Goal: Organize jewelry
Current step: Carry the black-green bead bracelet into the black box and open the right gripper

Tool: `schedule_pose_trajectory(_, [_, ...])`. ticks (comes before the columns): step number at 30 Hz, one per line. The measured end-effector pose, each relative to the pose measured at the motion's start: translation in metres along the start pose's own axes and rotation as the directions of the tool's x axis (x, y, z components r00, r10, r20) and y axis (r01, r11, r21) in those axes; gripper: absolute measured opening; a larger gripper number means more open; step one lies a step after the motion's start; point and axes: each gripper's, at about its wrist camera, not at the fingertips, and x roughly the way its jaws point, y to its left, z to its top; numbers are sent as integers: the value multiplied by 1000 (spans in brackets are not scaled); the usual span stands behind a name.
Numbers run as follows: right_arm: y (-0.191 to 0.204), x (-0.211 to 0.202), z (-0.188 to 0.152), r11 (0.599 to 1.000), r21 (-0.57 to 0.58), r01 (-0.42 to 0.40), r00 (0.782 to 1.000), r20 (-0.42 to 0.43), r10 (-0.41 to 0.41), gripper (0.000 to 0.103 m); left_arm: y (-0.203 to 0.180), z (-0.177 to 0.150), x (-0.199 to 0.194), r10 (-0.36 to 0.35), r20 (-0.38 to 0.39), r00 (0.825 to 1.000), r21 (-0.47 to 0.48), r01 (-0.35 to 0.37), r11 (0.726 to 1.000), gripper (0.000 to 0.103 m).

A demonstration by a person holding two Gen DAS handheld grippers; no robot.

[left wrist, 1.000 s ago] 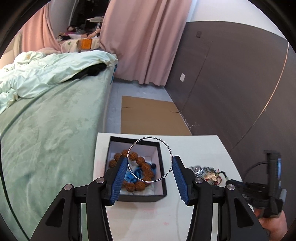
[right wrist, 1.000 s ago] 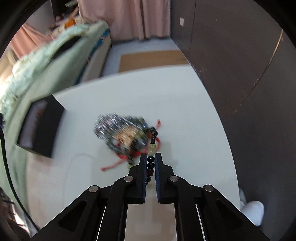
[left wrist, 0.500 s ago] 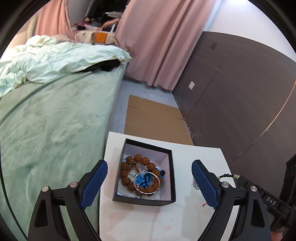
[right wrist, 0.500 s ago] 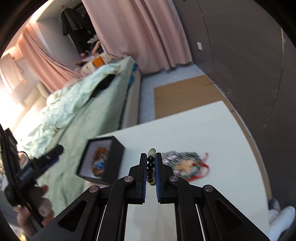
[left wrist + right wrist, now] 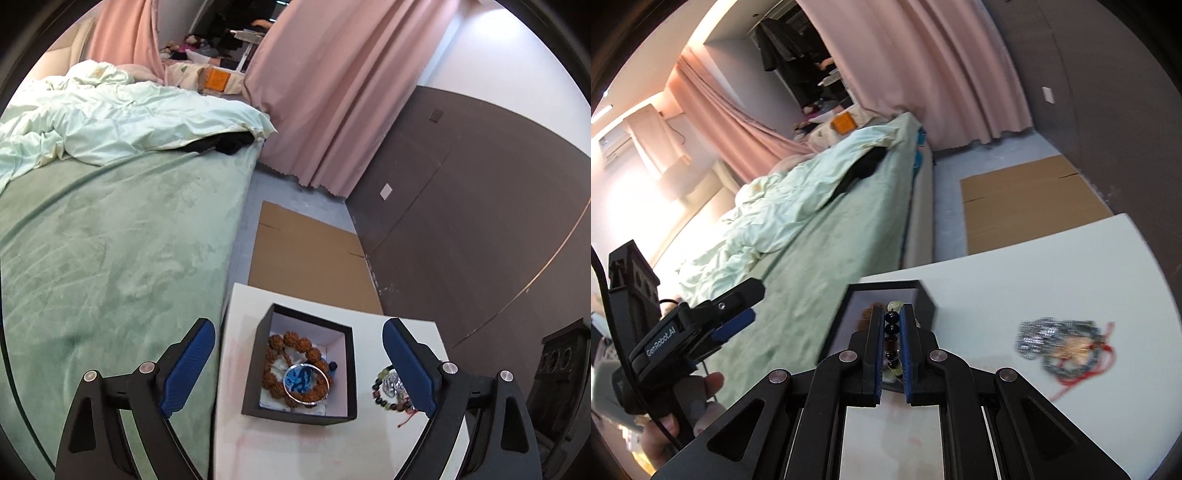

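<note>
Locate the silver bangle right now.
In the left wrist view, the silver bangle lies inside the black box on the white table, resting on the brown bead bracelet, around a blue item.

Black box [image 5: 300,413], brown beads [image 5: 295,341], silver bangle [image 5: 306,382], white table [image 5: 332,450].

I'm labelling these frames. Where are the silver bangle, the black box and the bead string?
bangle [image 5: 325,374]: left wrist view, right rim
box [image 5: 295,412]: left wrist view, front wall
bead string [image 5: 891,328]: right wrist view, dark bead

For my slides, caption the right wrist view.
Right gripper clamps a dark beaded bracelet over the black jewelry box.
</note>
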Motion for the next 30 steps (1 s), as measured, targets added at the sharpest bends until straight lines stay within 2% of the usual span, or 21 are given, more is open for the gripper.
schedule_pose_trajectory(4, [5, 12, 2, 999, 4, -34, 999, -2, 34, 9, 9, 8, -3, 1, 14, 1000, -21, 0, 1000, 93])
schedule_pose_trajectory(7, [7, 19, 5, 996, 22, -89, 996, -1, 89, 10, 16, 14, -3, 10, 26, 1000, -31, -9, 999, 93])
schedule_pose_trajectory(9, [12, 28, 6, 994, 10, -112, 993, -23, 112, 11, 19, 17, -3, 14, 30, 999, -34, -13, 999, 93])
schedule_pose_trajectory(11, [13, 39, 7, 992, 5, -129, 988, -81, 129, 34, 21, 18, -1, 21, 30, 999, -37, -20, 999, 93])
schedule_pose_trajectory(12, [11, 41, 5, 992, 10, -123, 989, -84, 123, 49, 22, 18, 0, 22, 28, 999, -39, -21, 999, 93])
schedule_pose_trajectory(19, [-11, 16, 9, 995, 54, -89, 995, -41, 91, 50, 13, 12, 4, 13, 8, 1000, -16, -13, 1000, 93])
schedule_pose_trajectory(30, [-60, -50, 8, 991, 130, -18, 1000, 20, 15, 52, -32, -13, 3, -18, -24, 1000, 105, 20, 994, 93])
